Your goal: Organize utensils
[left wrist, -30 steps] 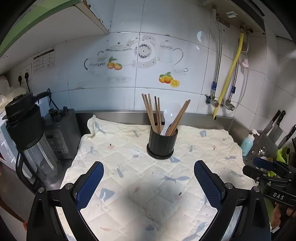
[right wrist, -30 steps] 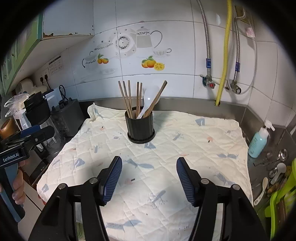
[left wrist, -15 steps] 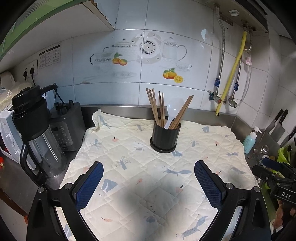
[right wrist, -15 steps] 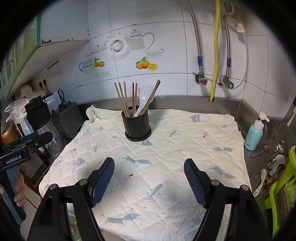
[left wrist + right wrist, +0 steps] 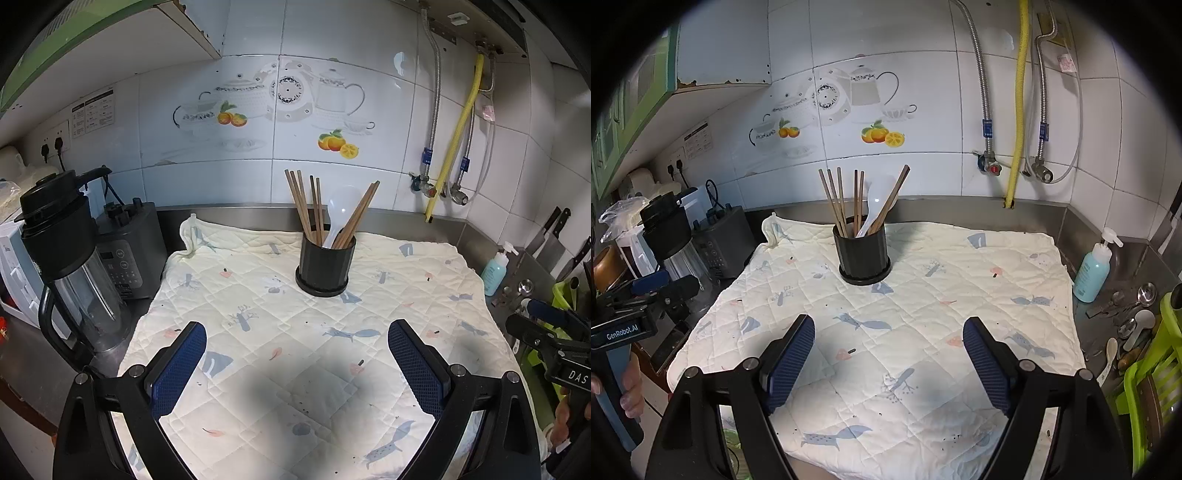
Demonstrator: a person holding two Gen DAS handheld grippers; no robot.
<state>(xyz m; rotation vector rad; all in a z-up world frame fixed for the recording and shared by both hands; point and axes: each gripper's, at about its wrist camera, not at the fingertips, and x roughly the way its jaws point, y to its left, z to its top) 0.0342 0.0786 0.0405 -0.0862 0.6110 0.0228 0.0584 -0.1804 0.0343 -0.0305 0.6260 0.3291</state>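
While both hand-held tools hovered over the quilted cloth [image 5: 388, 280], the utensils appeared already gathered: wooden chopsticks [image 5: 306, 206] and a white spoon [image 5: 338, 210] stood upright in the black holder [image 5: 325, 266] near the back of the counter, well apart from either tool. The left gripper [image 5: 297, 360] was spread wide with nothing between its blue pads, and the right gripper [image 5: 888, 354] was likewise spread and empty, its jaws having just been opening. By the look of it, the sorting step on the cloth was finished or nearly so; any next move would call for reaching past the cloth's right edge to the loose spoons [image 5: 1141, 321] lying beside the soap bottle [image 5: 1093, 266], though whether those belong to the job cannot be told. Compared with a second earlier, the right jaws stood noticeably wider, and the holder sat smaller and farther off in both views, suggesting both tools had drawn back slightly from it. The holder's contents looked unchanged.
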